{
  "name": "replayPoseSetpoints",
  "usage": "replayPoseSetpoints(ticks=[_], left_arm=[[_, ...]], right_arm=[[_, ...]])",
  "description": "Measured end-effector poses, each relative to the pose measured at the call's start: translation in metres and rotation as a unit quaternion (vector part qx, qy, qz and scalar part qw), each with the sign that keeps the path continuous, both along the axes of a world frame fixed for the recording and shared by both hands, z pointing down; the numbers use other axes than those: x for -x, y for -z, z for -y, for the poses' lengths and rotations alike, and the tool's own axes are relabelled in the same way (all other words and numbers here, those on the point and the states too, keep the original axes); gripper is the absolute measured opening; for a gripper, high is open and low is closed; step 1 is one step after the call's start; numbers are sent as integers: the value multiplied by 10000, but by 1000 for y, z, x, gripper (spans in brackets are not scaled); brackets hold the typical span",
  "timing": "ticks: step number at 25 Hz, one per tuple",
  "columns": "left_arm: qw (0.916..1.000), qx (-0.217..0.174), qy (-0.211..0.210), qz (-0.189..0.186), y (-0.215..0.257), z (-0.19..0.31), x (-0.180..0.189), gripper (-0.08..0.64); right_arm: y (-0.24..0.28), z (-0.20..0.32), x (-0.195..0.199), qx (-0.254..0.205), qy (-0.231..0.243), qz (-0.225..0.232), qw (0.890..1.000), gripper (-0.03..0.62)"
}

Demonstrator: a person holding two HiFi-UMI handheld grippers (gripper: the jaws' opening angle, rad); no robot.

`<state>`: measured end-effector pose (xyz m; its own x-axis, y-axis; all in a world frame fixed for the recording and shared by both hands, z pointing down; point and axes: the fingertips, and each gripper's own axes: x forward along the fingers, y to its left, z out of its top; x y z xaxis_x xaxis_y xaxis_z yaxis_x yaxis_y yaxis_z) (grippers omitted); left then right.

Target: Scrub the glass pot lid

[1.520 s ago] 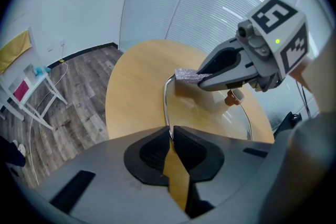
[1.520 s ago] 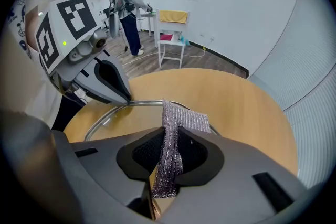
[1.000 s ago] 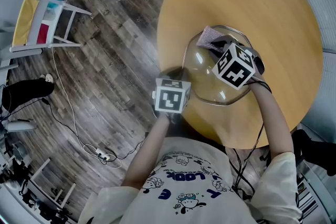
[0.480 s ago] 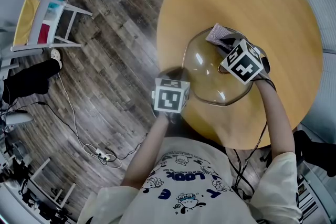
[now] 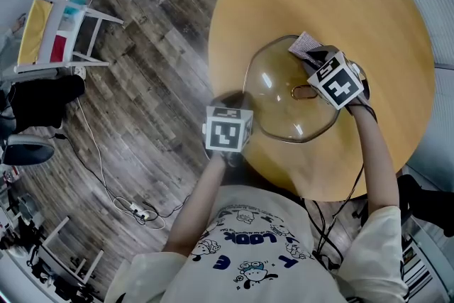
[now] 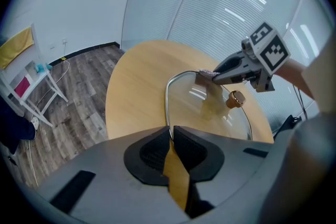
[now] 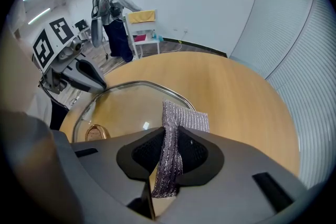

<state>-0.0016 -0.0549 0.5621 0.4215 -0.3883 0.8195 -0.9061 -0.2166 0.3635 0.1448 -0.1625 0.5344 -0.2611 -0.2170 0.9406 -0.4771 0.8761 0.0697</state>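
The left forearm (image 5: 202,199) reaches forward from the body. The left gripper (image 6: 170,136) has its jaws closed on the near rim of the glass pot lid (image 6: 210,107), which runs out ahead of them over the round table (image 6: 136,81). The right forearm (image 5: 374,160) stretches further out. The right gripper (image 7: 170,149) clamps a silvery scrub pad (image 7: 181,123), which sticks out past its jaws against the lid's far rim. There are one lid, one brass-coloured knob (image 6: 235,98), one pad and two grippers.

Left gripper (image 6: 171,132) jaws on glass lid (image 6: 206,112) rim
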Motion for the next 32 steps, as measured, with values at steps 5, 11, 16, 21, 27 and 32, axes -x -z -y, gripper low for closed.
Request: replayPoseSetpoints(ticks=[5,11,16,21,27,32], left_arm=[[10000,-4,-4,-2,1,0,1,34],[10000,-12,12,10,-1,-2,-1,34],[10000,-21,37,-40,-3,-1,-1,34],[10000,-4,48,-42,-3,-1,-1,34],[9999,1,76,-69,-4,-2,-1,34],[9999,24,116,-92,-3,-2,0,34]], right_arm=[[1,-1,-2,-11,-33,-28,10000,81],[-1,-4,-14,-51,-122,-98,9999,81],[-1,-6,-22,-81,-222,-144,9996,81],[-3,-8,-29,-133,-306,-191,9993,81],[-3,-12,-39,-148,-408,-252,9987,81],[-1,-17,-47,-157,-484,-287,9983,81]])
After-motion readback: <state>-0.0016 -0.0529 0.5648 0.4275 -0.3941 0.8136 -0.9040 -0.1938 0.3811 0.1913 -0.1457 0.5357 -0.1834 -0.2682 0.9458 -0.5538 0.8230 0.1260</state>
